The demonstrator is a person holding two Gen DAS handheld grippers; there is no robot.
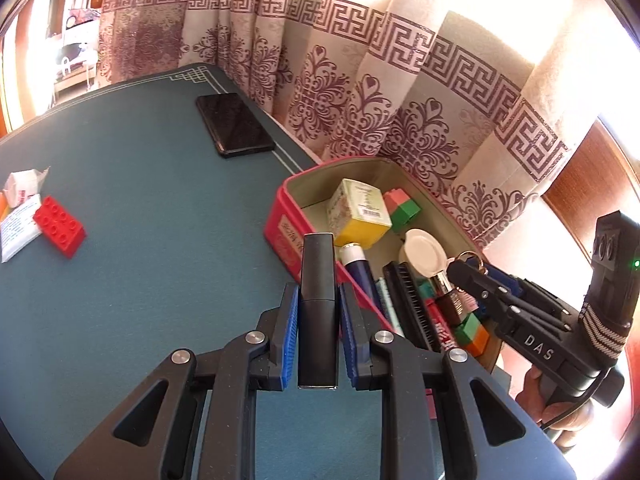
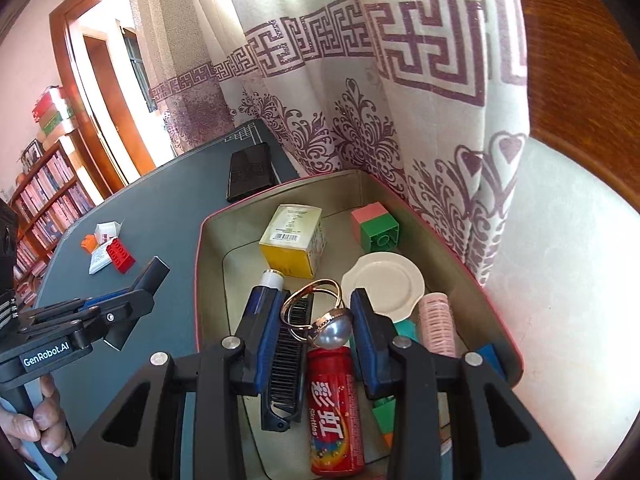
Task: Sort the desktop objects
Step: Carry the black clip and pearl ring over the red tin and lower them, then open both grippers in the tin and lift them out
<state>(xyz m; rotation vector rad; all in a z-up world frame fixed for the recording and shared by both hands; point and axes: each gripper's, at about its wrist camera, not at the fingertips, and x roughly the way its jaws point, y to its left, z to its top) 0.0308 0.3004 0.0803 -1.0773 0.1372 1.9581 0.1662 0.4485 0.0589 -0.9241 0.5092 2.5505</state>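
My left gripper is shut on a slim black capped bar, held upright over the green table mat just left of the red storage box. In the right wrist view that bar sticks out of the left gripper beside the box's rim. My right gripper is shut on a gold ring with a pearl, held above the box's inside. In the left wrist view the right gripper hangs over the box's right side.
The box holds a yellow carton, a pink-green brick, a white dish, a black comb, a red candy tube and a pink roller. On the mat lie a black phone, a red brick and paper packets. A curtain hangs behind.
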